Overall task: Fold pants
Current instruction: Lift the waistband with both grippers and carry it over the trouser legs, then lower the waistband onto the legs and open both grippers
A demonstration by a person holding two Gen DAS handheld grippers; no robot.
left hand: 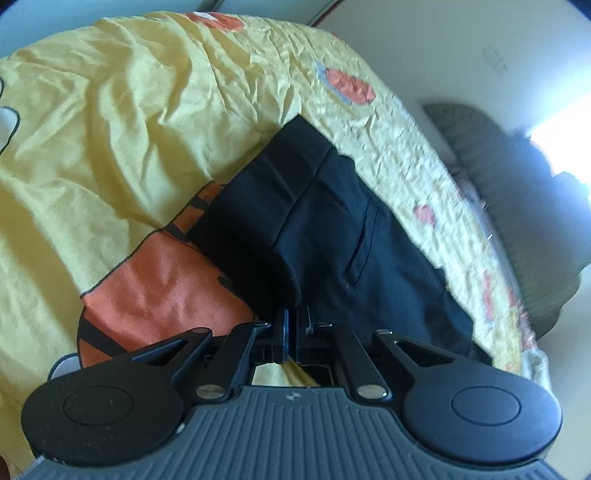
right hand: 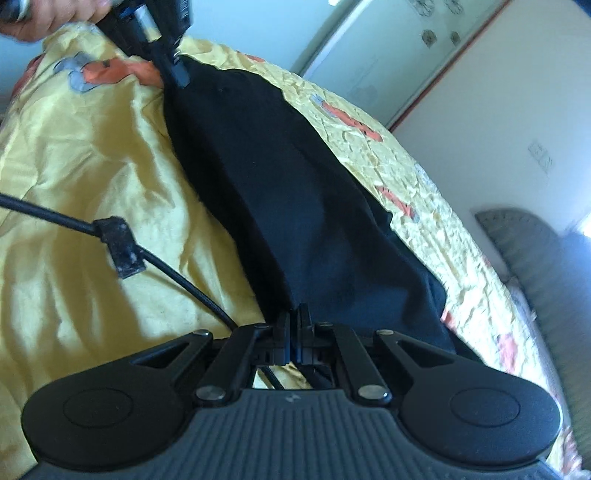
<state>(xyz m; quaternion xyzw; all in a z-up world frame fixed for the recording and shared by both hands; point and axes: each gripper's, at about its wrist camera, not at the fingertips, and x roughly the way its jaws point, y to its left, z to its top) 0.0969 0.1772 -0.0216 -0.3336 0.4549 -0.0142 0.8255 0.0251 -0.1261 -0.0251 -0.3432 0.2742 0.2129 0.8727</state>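
Black pants [left hand: 317, 221] lie on a yellow bedspread [left hand: 129, 122] with orange cartoon prints. In the left wrist view my left gripper [left hand: 293, 314] is shut on an edge of the black fabric, a folded layer hanging just beyond its tips. In the right wrist view the pants [right hand: 280, 199] stretch as a long dark band from my right gripper [right hand: 294, 314], which is shut on the near end, up to the left gripper [right hand: 177, 74] pinching the far end. A person's hand [right hand: 48, 18] holds that far gripper.
A black cable [right hand: 122, 240] with a taped block runs across the bedspread left of the pants. The bed's edge drops off to the right toward a pale floor, where a dark ribbed mat [left hand: 517, 206] lies. Wall and door panels stand behind.
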